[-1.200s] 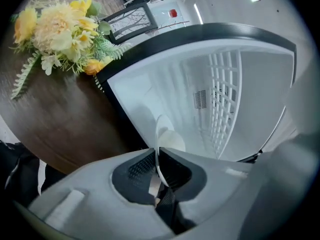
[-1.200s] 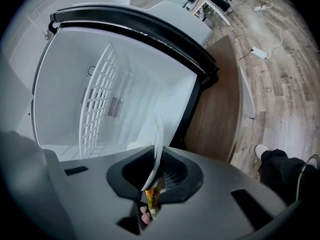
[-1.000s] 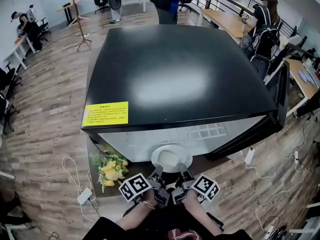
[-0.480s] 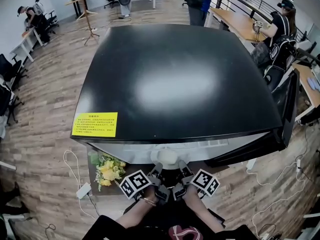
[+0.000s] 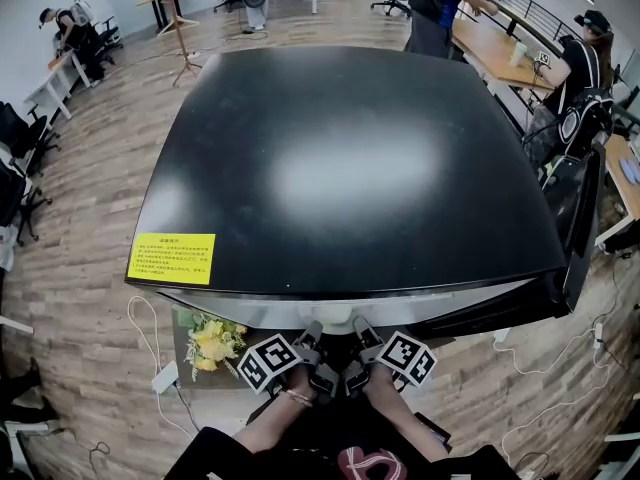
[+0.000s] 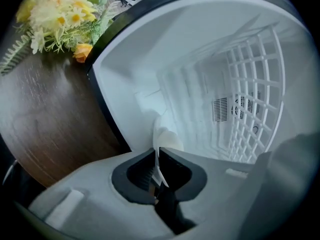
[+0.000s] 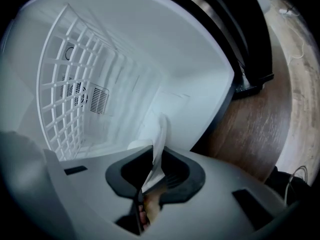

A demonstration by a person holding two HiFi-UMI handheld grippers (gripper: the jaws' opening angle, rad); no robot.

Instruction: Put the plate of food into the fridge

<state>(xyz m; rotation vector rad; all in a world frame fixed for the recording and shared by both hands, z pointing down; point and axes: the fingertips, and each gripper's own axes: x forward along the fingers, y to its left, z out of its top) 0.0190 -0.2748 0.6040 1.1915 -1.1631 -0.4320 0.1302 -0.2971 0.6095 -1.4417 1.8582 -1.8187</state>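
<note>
A white plate is held by its rim between my two grippers, inside the open black fridge [image 5: 350,168]. In the head view the fridge's top hides the plate. My left gripper [image 5: 312,340] is shut on the thin rim [image 6: 159,156]. My right gripper [image 5: 362,336] has just been opening its jaws. The rim [image 7: 160,139] still stands between the right gripper's pads, leaning loosely. Both gripper views look into the white fridge compartment, past a white wire shelf [image 6: 250,99] [image 7: 65,84]. No food shows on the plate.
The fridge door [image 5: 575,238] hangs open at the right. Yellow flowers [image 5: 215,343] [image 6: 60,14] lie on the brown wooden stand [image 6: 45,124] left of the opening. Cables and a power strip [image 5: 165,376] lie on the floor. People sit at desks further off.
The plate showed in front of the fridge opening a second ago and has since gone in under the fridge's top. Both grippers have moved forward and slightly down with it.
</note>
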